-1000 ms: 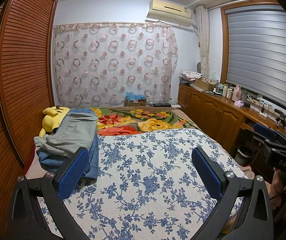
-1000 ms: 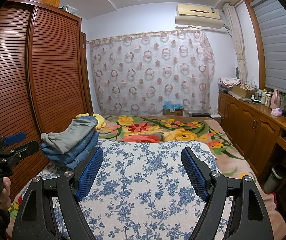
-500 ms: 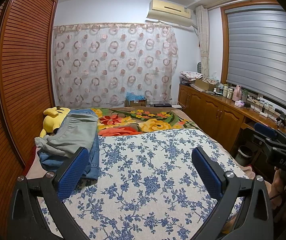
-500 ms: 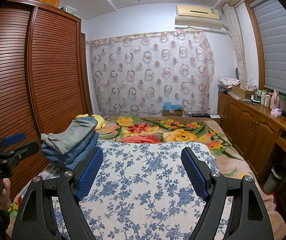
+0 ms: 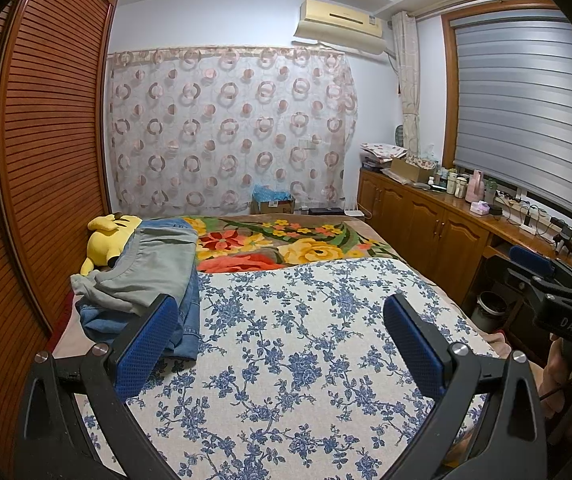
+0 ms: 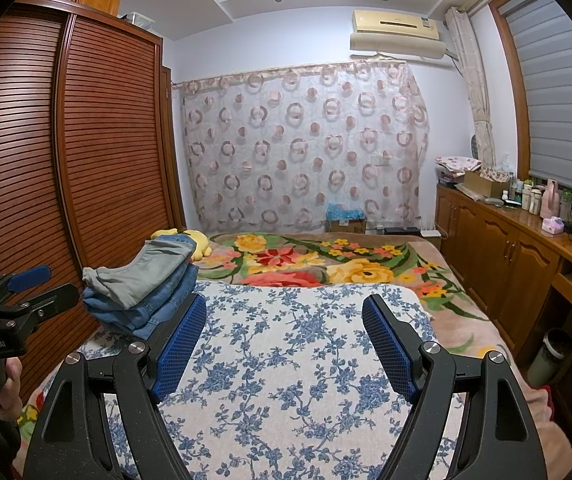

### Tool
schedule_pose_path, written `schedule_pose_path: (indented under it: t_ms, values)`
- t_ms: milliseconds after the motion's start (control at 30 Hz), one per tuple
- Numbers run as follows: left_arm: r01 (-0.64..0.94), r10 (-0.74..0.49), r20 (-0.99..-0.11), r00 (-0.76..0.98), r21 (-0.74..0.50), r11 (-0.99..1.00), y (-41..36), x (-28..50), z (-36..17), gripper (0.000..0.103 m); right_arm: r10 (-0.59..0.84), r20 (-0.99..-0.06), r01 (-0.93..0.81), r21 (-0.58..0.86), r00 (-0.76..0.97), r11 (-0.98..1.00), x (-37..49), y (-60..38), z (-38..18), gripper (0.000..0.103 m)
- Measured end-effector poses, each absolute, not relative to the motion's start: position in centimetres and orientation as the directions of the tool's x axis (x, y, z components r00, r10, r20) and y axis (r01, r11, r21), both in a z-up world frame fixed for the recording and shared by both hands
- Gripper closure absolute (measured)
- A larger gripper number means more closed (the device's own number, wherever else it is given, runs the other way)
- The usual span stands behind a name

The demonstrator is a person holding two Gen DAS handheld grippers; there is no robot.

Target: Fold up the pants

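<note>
Folded grey pants (image 5: 154, 268) lie on top of folded jeans (image 5: 184, 320) at the bed's edge. The left gripper (image 5: 282, 344) and right gripper (image 6: 284, 338) are both wide apart, empty.

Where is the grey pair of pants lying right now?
In both wrist views the grey pants lie on top of the folded jeans at the bed's left edge, beside the wardrobe, just before the yellow plush toy.

A white bed cover (image 5: 306, 360) is patterned with blue flowers; grey folded pants (image 5: 154, 268) top blue denim jeans (image 5: 184, 320); a yellow plush toy (image 5: 106, 236) is seen.
</note>
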State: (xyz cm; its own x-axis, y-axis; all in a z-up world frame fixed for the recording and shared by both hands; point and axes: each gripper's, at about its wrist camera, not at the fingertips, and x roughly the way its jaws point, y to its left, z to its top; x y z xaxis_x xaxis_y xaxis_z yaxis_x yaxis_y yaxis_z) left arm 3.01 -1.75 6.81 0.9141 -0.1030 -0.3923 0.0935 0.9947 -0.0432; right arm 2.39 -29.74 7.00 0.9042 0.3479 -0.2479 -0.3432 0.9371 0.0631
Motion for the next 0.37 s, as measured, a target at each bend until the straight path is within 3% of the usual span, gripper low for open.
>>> schedule_pose_path:
  t_ms: [367]
  values:
    - [0.093,-0.103,-0.392,0.914,-0.043,0.995,-1.73,3.01,6.71,0.000,0.347,-0.246,-0.343,0.063,0.905,0.937,2.38,-29.72,7.00,0.021]
